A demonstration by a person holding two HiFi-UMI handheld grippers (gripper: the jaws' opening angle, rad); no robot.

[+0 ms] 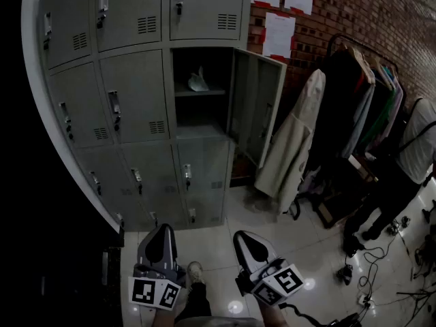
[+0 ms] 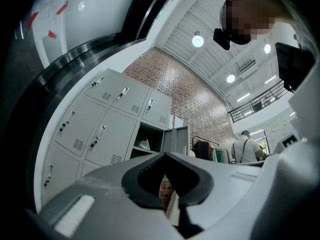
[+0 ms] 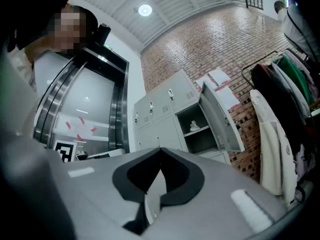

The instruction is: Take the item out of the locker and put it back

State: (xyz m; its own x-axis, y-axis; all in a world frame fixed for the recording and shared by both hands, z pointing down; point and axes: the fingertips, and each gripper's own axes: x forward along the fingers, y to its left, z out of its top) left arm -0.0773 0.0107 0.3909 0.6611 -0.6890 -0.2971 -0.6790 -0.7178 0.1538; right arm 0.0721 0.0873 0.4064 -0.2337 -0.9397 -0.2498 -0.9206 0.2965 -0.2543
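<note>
Left gripper at 7 o'clock, right gripper at 5, both clamped shut and empty; item in locker at 12.

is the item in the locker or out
In: the pale item sits on the shelf inside the open locker; left gripper and right gripper are shut, empty.

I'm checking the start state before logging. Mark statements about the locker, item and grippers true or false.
One locker door stands open. True.
The pale item lies on the floor. False: it sits on the shelf inside the open locker.
The left gripper and right gripper are both shut and empty. True.
The right gripper reaches into the locker. False: it is held low, apart from it.
Coats hang on a rack right of the lockers. True.
</note>
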